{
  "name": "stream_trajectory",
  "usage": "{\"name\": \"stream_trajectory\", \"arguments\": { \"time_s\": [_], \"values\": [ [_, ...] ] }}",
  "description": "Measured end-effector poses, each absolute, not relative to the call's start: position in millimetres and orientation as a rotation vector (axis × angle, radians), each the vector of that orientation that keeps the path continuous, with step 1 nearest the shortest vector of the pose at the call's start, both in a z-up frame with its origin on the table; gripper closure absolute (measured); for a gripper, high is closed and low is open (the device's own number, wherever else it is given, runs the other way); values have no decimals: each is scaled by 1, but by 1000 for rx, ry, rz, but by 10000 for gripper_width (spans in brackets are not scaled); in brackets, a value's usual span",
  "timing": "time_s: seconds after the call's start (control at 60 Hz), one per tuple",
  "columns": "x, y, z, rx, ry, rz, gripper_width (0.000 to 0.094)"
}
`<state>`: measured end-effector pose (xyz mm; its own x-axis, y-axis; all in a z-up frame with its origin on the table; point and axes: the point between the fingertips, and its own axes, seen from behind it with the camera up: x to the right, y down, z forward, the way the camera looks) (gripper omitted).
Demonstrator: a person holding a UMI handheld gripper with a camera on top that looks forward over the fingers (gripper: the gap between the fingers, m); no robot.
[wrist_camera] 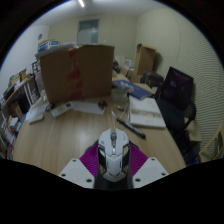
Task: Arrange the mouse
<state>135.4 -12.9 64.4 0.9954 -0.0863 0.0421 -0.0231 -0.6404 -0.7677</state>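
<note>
One mouse (113, 152), white and grey, sits right between the two fingers of the claw (113, 170), over the near edge of the wooden table (60, 140). The purple pads (92, 158) flank it on both sides and look pressed against its flanks, so I call this a clenched claw with the mouse in its grip, though the contact on the right side is harder to read than on the left. Whether the mouse rests on the table or hangs just above it, I cannot tell.

Beyond the fingers lies open wood, then clutter: a big cardboard box (76, 70) toward the far left corner, papers (80, 107) in front of it, a notebook (146, 112) along the right edge, and a dark pen-like object (128, 127) just ahead of the mouse. A dark chair (178, 95) stands off the right edge.

My judgement: this is the carrying or placing stage. The next move calls for picking a bare patch of wood ahead, clear of the pen and papers, setting the mouse down flat and square, then letting the fingers spread to free it.
</note>
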Motion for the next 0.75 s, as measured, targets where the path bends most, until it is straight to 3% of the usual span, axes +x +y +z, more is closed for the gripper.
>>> {"name": "stream_trajectory", "arguments": {
  "time_s": [0.183, 0.267, 0.3, 0.317, 0.333, 0.417, 0.517, 0.75],
  "values": [
    [137, -23, -8, -2352, 32, 9, 554],
    [134, -26, -20, -2349, 23, 24, 520],
    [134, -26, -20, -2345, 20, 29, 513],
    [134, -27, -21, -2354, 16, 30, 403],
    [135, -25, -20, -2363, 13, 32, 473],
    [134, -26, -20, -2398, 7, 38, 376],
    [132, -37, -14, -2440, 57, 41, 73],
    [110, -102, 43, -2418, 170, -47, 94]
  ]
}}
